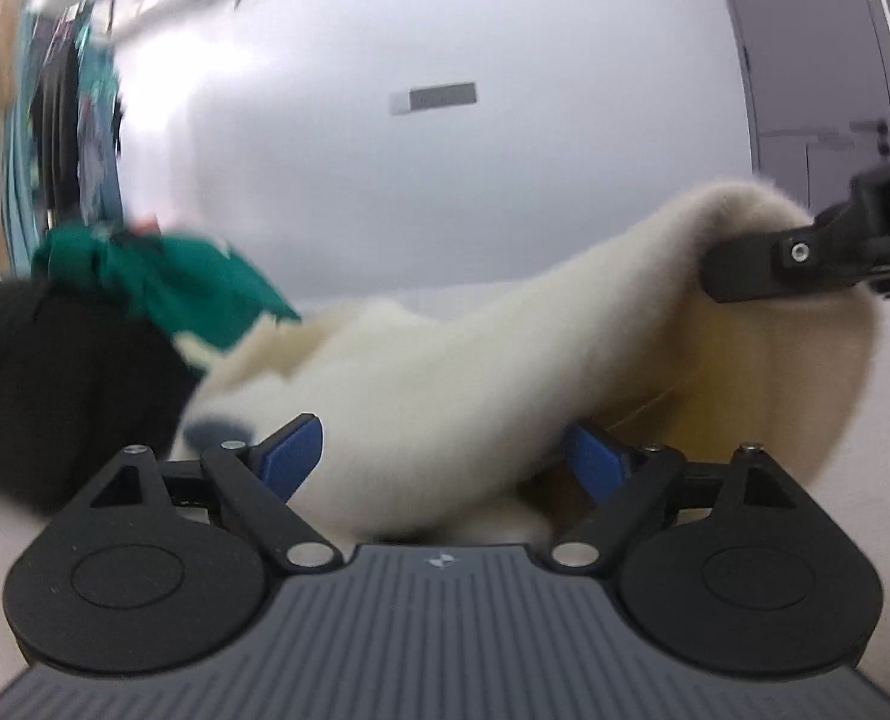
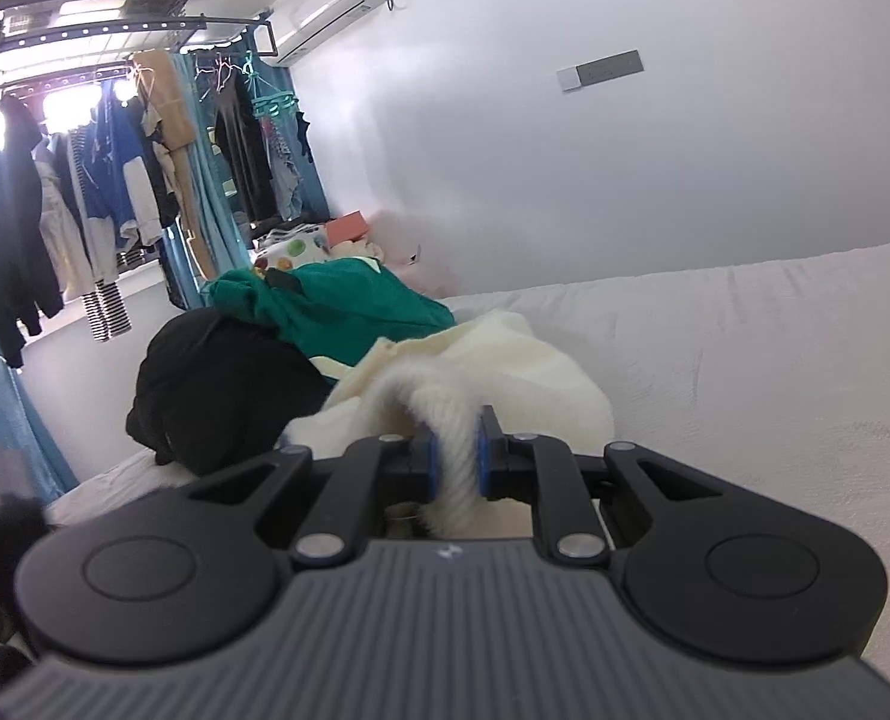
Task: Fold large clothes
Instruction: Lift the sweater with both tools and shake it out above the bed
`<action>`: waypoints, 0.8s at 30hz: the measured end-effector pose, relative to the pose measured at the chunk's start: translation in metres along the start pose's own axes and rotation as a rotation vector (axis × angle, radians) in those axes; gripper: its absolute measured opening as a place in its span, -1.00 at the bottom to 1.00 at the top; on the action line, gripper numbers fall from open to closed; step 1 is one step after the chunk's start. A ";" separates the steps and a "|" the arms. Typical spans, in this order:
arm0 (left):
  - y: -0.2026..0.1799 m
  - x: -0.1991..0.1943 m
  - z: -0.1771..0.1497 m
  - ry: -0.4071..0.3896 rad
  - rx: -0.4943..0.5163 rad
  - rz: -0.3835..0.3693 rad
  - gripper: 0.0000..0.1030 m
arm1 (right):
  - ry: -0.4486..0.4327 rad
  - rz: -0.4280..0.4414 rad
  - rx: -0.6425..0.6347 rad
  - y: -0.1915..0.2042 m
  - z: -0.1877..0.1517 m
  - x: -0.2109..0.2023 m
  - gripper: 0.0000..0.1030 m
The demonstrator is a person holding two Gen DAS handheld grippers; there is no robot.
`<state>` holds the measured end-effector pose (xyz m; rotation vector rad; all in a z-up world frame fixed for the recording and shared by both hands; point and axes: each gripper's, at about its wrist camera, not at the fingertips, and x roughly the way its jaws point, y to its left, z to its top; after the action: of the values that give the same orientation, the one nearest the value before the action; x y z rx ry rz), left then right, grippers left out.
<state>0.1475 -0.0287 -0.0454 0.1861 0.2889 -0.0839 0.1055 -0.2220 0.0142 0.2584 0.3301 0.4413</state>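
A cream fuzzy garment point(image 1: 445, 372) lies across the white bed, with one end lifted up at the right. My left gripper point(image 1: 442, 459) is open. Its blue pads point(image 1: 289, 456) stand wide apart, and the cream fabric runs loosely through the gap. My right gripper point(image 1: 745, 270) comes in from the right edge and holds the raised end. In the right wrist view, the right gripper point(image 2: 457, 462) is shut on a bunched fold of the cream garment point(image 2: 505, 360).
A black garment point(image 2: 223, 396) and a green one point(image 2: 337, 306) are heaped at the left of the white bed sheet point(image 2: 745, 390). Clothes hang on a rack point(image 2: 85, 180) by the window. A grey door point(image 1: 817, 60) is at the far right.
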 end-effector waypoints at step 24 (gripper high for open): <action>0.107 -0.042 0.036 -0.111 -0.453 -0.037 -0.79 | 0.261 -0.252 -0.072 0.008 -0.049 0.058 -0.36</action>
<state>0.1291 0.0713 0.0185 -0.2733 0.1944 -0.0631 0.1338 -0.1804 -0.0429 0.0865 0.5933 0.2364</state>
